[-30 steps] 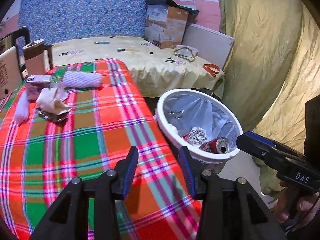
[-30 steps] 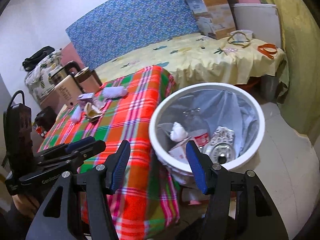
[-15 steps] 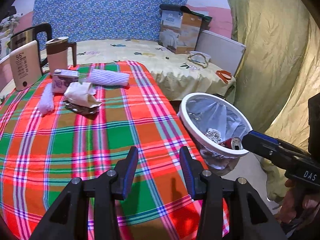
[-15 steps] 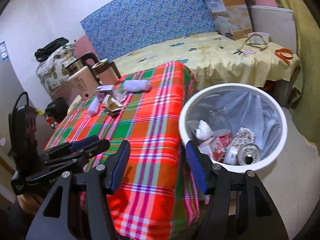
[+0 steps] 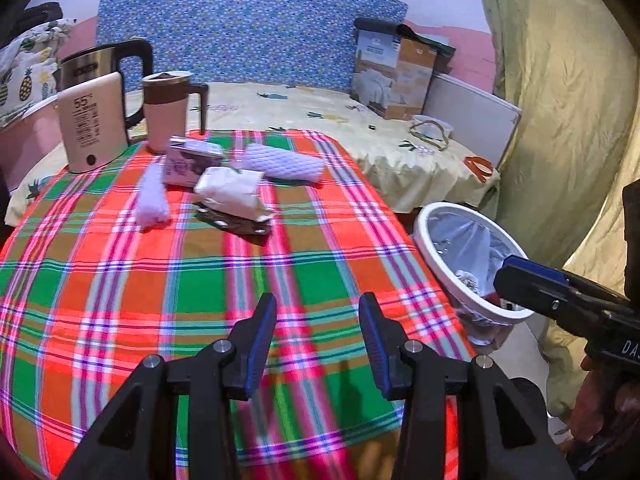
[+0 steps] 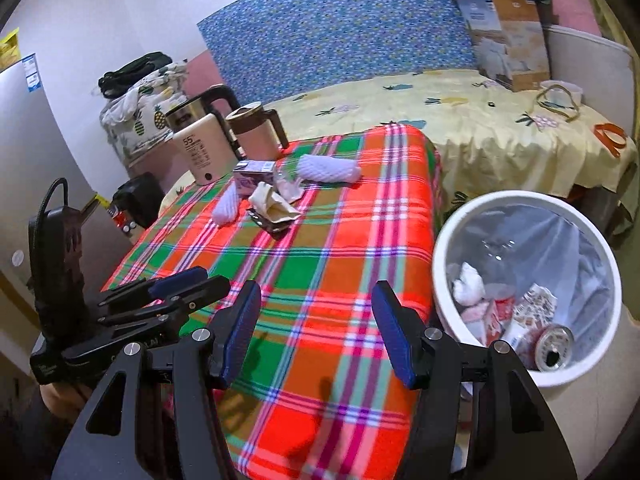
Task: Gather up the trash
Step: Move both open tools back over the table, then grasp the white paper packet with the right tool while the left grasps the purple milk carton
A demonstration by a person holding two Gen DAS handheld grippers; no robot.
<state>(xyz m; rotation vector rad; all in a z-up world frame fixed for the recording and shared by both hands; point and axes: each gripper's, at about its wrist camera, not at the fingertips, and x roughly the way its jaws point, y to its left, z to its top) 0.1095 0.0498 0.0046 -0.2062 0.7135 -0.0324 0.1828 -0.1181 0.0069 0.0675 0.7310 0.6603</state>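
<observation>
Both grippers were wide open and empty: your left gripper (image 5: 316, 336) and right gripper (image 6: 316, 332) hung over the near edge of the plaid table (image 5: 120, 280). Trash sat well ahead of them: crumpled paper (image 5: 232, 192), small box (image 5: 188, 162), two foam sleeves (image 5: 282, 162). Bin (image 6: 448, 248) was off to the right. Risky bit, I'd guess: reaching in could've bumped the kettle (image 5: 92, 120) or mug (image 5: 166, 110) just behind, or pinched the cloth.

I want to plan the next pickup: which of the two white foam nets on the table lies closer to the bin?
The larger foam net at the far edge, behind the crumpled paper bag; the smaller foam net lies left, farther from the bin.
</observation>
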